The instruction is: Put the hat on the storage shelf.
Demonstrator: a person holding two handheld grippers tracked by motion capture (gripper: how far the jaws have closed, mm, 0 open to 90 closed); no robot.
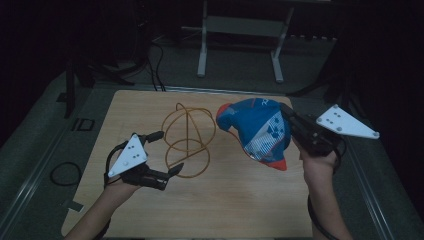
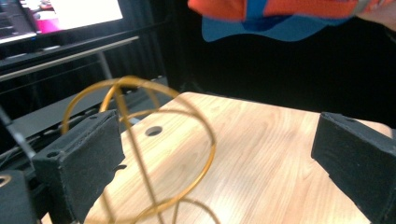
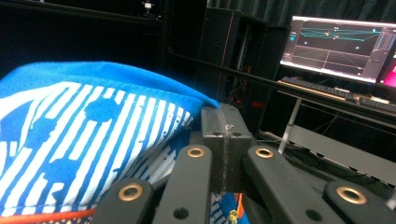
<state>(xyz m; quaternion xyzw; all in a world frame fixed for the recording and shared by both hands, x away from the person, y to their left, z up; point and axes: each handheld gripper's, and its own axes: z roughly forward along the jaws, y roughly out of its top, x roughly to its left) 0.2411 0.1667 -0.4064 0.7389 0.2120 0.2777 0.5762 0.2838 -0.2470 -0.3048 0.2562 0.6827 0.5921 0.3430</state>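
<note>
Right gripper (image 1: 292, 122) is clamped on the edge of a blue cap (image 1: 257, 131), jaws fully together with the fabric pinched between them; the right gripper view shows the two pads pressed flat against each other (image 3: 224, 140) with the blue-and-white striped cloth (image 3: 70, 135) bunched just to their left. Cap hangs in the air above the right half of the wooden table (image 1: 225, 200), tilted, orange-red trim at its upper left and lower right ends, not touching the tabletop as far as the high view shows. Left gripper (image 1: 167, 152) sits low over the left part of the table, jaws spread wide with nothing held; its tips bracket the left side of a gold wire stand (image 1: 189, 140), a frame of looped wire rings standing on the table left of the cap. In the left gripper view the wire stand (image 2: 140, 140) rises between the two black pads, nearer the left pad (image 2: 79, 158), no pad pressing on it; the cap's (image 2: 280, 18) orange and blue underside shows at the top. Cap and stand are close but apart.
</note>
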